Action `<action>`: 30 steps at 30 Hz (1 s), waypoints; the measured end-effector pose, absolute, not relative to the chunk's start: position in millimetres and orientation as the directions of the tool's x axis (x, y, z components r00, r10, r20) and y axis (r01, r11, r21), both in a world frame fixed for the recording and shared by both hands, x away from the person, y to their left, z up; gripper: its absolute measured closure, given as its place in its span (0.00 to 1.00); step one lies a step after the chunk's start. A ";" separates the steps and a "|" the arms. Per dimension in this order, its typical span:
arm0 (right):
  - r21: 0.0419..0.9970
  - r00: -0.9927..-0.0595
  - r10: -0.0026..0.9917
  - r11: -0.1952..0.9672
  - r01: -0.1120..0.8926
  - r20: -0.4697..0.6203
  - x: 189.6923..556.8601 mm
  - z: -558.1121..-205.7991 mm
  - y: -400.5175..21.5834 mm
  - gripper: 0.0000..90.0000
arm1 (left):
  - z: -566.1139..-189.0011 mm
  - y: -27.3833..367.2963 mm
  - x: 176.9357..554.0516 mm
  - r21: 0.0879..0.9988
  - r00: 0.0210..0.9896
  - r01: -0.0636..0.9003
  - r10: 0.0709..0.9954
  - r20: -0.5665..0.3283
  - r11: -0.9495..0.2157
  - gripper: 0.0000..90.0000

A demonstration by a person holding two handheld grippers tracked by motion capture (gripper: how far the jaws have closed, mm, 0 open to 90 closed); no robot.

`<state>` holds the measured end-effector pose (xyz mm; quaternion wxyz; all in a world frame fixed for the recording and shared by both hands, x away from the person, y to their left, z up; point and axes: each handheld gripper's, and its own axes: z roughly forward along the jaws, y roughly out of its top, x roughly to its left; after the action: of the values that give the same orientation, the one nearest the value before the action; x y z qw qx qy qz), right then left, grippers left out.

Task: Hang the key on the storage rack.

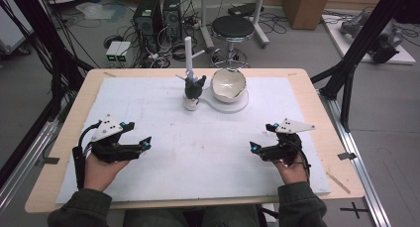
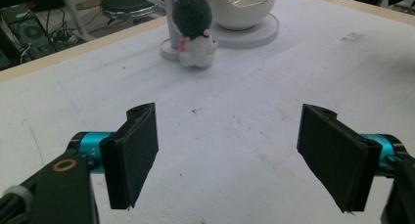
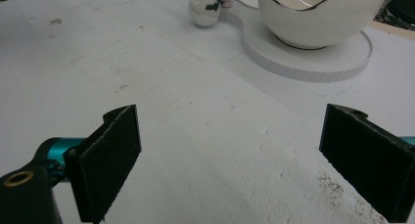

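Plush toy (image 1: 193, 90) stands upright beside the bowl (image 1: 228, 85), far ahead of both wide-open, empty grippers, left gripper (image 1: 143, 143) slightly nearer.

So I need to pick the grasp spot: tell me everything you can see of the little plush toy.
The plush toy is small and soft-looking, with a dark grey top, white lower body and small pink spots. It stands upright on the white mat, near the far edge, against the base of a white post and just left of the round white stand carrying the bowl. Neither gripper touches it.
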<state>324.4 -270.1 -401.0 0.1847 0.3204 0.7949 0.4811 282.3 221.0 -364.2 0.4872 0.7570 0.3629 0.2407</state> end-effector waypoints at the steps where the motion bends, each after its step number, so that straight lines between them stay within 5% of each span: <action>1: 0.883 -0.726 0.687 0.332 0.332 0.014 324.5 -401.1 -270.0 0.08 | -364.7 221.7 281.5 0.912 0.618 0.315 0.786 0.013 -0.263 0.26; 30: 0.874 -0.726 0.687 0.337 0.351 0.027 325.6 -404.7 -267.2 0.08 | -380.3 239.0 262.5 0.914 0.600 0.325 0.800 0.000 -0.244 0.25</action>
<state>325.6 -267.2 -404.7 0.1768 0.3251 0.7982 0.4753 262.5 239.0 -380.3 0.4872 0.7500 0.3752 0.2438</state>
